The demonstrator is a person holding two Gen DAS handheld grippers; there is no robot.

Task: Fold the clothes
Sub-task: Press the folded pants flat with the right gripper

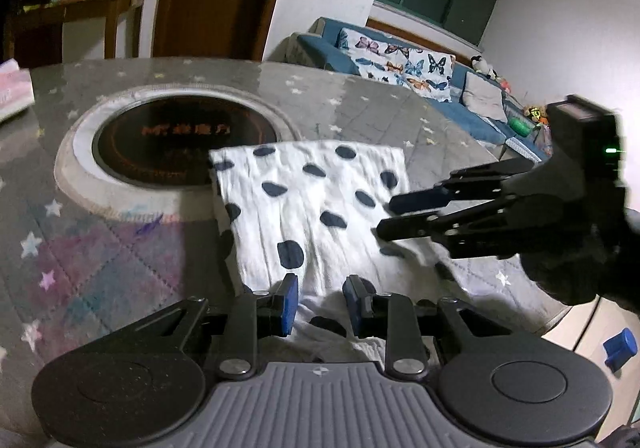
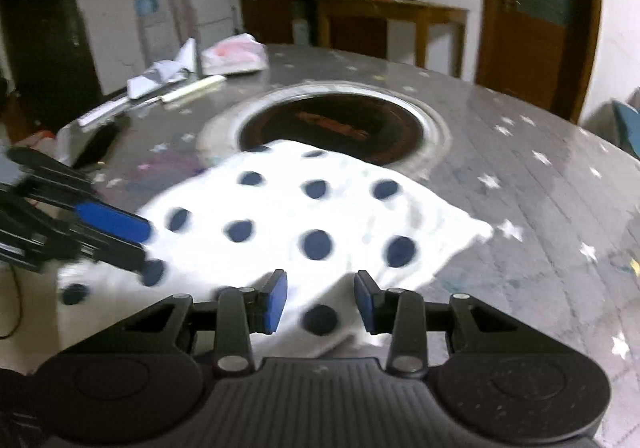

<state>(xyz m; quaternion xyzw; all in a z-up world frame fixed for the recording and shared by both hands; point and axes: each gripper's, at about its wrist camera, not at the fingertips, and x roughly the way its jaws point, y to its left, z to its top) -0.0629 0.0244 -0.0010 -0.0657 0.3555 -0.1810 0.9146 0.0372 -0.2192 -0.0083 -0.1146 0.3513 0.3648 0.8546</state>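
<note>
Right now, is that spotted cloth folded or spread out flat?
Folded. The spotted cloth lies as a compact rectangle on the table, with layered edges at its near corner.

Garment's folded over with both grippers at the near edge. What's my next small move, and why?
Probably bring the right gripper down over the near edge of the spotted garment and close on it. Its jaws stand apart above the cloth and hold nothing. The near part still hangs off the table edge, unfolded, so it likely needs lifting next. Whether the left gripper pinches cloth I cannot tell.
</note>
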